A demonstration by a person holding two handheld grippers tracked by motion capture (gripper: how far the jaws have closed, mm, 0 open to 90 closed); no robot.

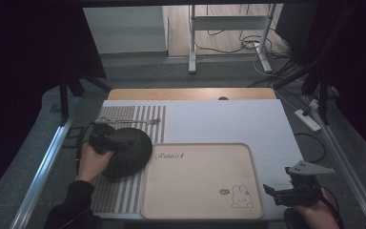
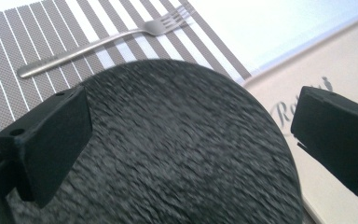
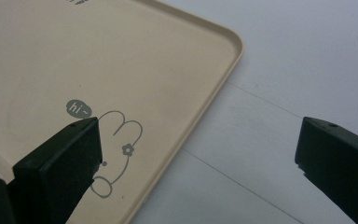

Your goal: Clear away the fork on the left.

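Note:
A round dark textured plate (image 1: 128, 151) lies on the striped placemat (image 1: 124, 191) at the left, its right edge beside the beige tray (image 1: 200, 179). My left gripper (image 1: 106, 140) hovers over the plate's left part; in the left gripper view its jaws stand wide apart above the plate (image 2: 177, 149) with nothing held, so the left gripper (image 2: 191, 135) is open. A metal fork (image 1: 133, 122) lies on the mat beyond the plate, also seen as the fork (image 2: 107, 39). My right gripper (image 1: 286, 191) is open at the tray's near right corner (image 3: 214, 70), right gripper (image 3: 198, 168) empty.
The tray bears a rabbit drawing (image 1: 241, 196) and a script word (image 1: 169, 155). A white sheet (image 1: 228, 119) covers the table behind it. A power strip (image 1: 307, 119) and cables lie on the floor at the right. Metal rails (image 1: 43, 167) flank the table.

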